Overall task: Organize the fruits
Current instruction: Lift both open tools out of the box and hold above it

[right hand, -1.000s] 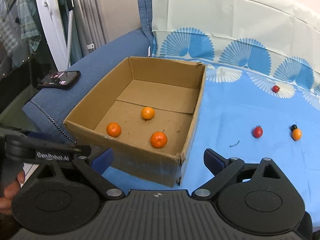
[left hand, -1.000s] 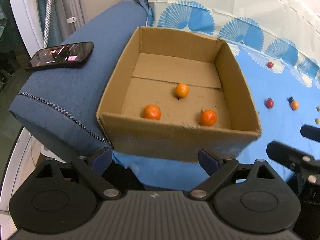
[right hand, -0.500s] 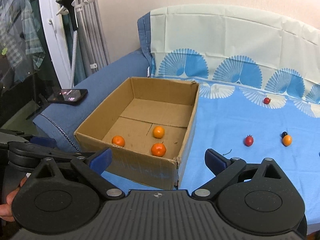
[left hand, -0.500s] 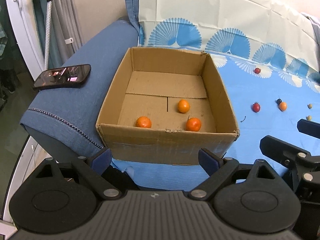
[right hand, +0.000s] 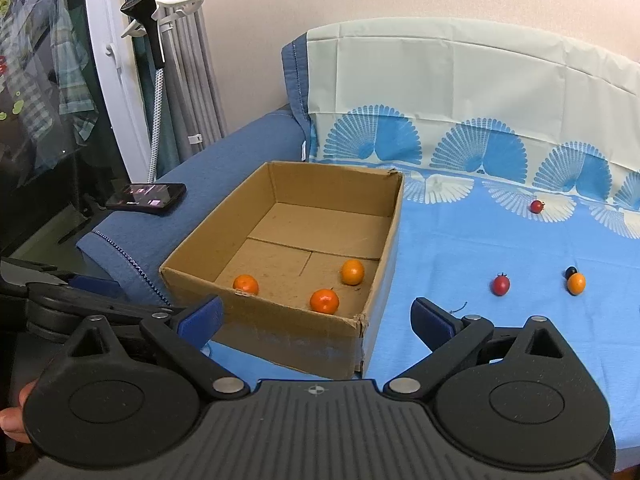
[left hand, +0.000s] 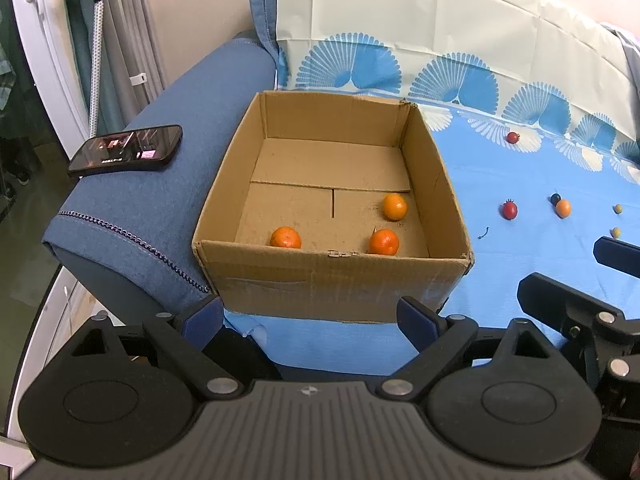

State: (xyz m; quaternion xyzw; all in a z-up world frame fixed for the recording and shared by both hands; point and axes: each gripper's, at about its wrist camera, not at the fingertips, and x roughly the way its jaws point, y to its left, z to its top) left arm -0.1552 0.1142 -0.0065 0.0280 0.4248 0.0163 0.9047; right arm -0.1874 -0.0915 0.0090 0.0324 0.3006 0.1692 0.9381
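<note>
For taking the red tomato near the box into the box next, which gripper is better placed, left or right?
The right gripper, probably. It is open and empty, and the red tomato lies just ahead on its side. The left gripper, also open, faces the cardboard box, with the tomato farther off to its right.

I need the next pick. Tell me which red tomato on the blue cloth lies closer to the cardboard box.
The red tomato beside the loose green stem; the other red tomato lies farther back on the fan pattern.

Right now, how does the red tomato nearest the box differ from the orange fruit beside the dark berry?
The red tomato is deep red with a small stalk on top; the orange fruit is plain orange. The tomato lies alone, while the orange fruit sits against the dark berry. Both are small, round and outside the box, on the blue cloth.
</note>
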